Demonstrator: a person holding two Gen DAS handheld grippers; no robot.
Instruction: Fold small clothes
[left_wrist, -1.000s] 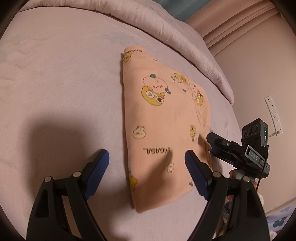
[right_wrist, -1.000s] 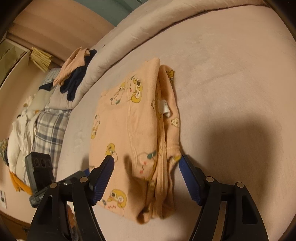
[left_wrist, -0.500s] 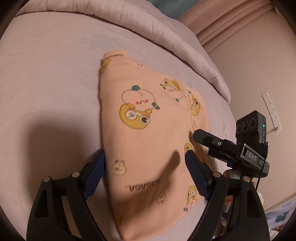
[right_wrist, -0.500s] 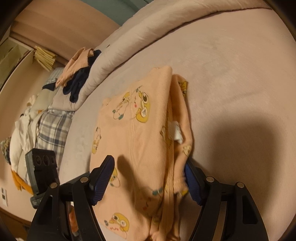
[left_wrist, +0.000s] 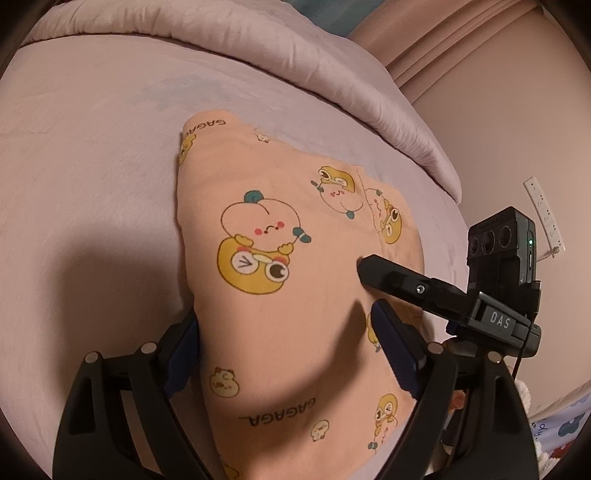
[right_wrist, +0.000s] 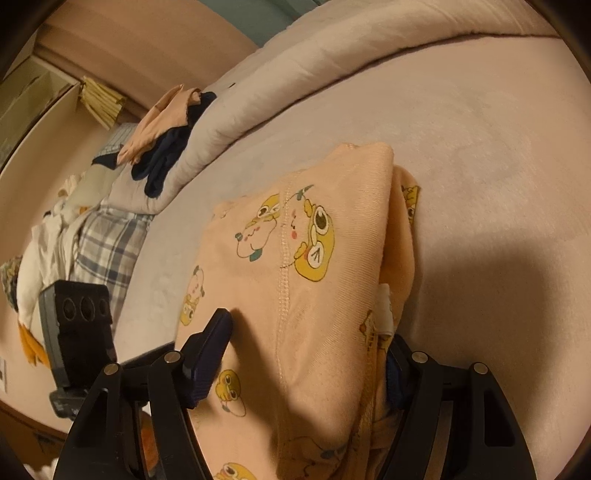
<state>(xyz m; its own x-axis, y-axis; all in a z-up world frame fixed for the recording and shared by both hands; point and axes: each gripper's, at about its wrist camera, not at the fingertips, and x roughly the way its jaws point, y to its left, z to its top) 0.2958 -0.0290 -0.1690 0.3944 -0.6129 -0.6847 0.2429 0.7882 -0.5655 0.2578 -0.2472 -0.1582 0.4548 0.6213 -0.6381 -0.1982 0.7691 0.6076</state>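
Observation:
A folded peach garment (left_wrist: 288, 206) printed with yellow cartoon frogs lies flat on the pink bed sheet (left_wrist: 92, 184). My left gripper (left_wrist: 284, 325) is open and straddles the garment's near-left part. Its left finger is half hidden behind the cloth's left edge, and its right finger rests over the cloth. In the right wrist view the garment (right_wrist: 332, 258) shows its stacked folded edges on the right. My right gripper (right_wrist: 306, 332) is open across that near-right part, the left finger on top and the right finger beside the layered edge. One right-gripper finger (left_wrist: 391, 277) reaches in over the cloth.
A rolled pink duvet (left_wrist: 332, 74) runs along the far side of the bed. A pile of peach and navy clothes (right_wrist: 166, 129) sits on the duvet, with plaid cloth (right_wrist: 107, 247) and white items beside it. A power strip (left_wrist: 546, 214) hangs on the wall.
Both grippers have slid forward over the garment. It lay ahead of the fingertips before and now lies between the fingers of each. The jaws have kept their width.

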